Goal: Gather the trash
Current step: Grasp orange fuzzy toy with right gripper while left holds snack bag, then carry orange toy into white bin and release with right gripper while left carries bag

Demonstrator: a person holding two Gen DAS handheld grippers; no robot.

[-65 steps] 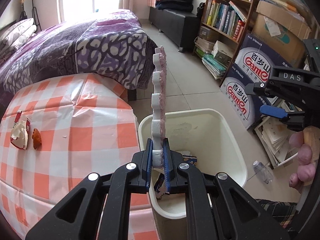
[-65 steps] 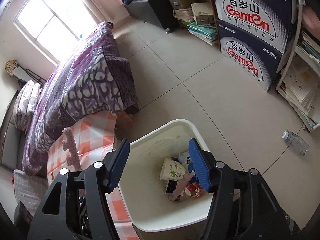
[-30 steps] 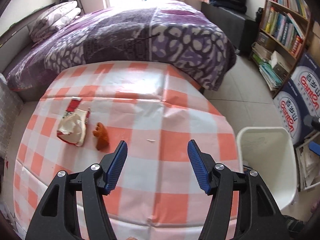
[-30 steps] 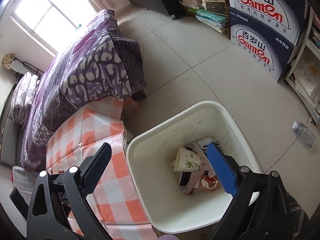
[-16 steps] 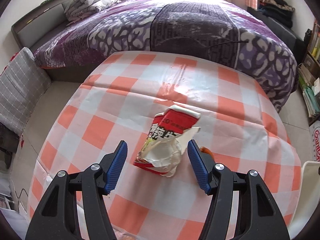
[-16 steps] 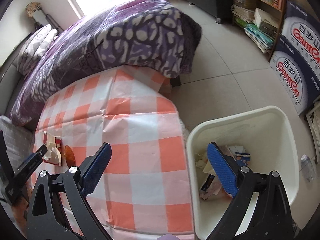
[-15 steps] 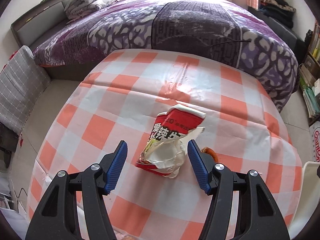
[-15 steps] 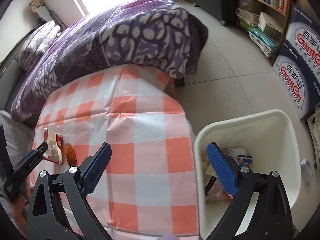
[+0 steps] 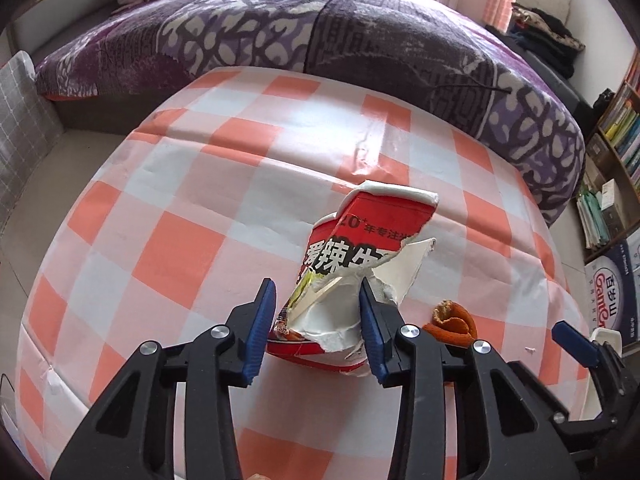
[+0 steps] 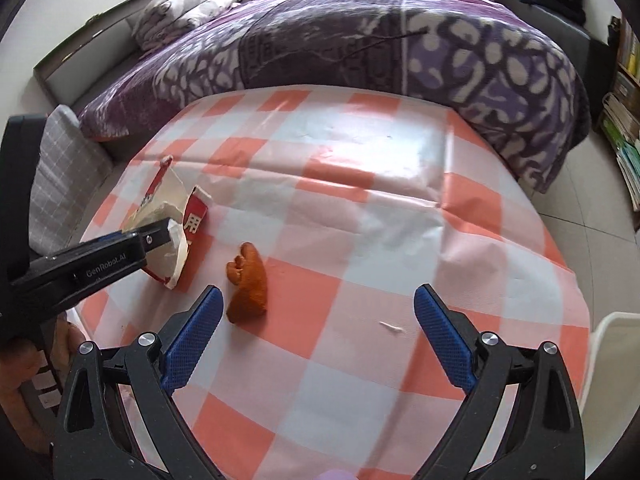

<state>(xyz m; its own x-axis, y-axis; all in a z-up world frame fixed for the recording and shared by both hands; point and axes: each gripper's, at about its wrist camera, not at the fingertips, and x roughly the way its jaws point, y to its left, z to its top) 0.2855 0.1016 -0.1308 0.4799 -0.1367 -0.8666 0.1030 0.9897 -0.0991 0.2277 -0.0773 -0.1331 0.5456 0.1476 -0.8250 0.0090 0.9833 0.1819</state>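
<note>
The torn red-and-white wrapper point(image 9: 352, 276) is found on the checked counter point(image 9: 180, 248), between the pads of the left gripper point(image 9: 316, 328), whose jaws have just been closing around it; a firm grip cannot be confirmed. The right gripper point(image 10: 316, 340) is held wide apart above the counter, just beside an orange peel point(image 10: 248, 280).

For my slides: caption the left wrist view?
Left gripper closing around a torn red-and-white wrapper on the checked tablecloth.
</note>
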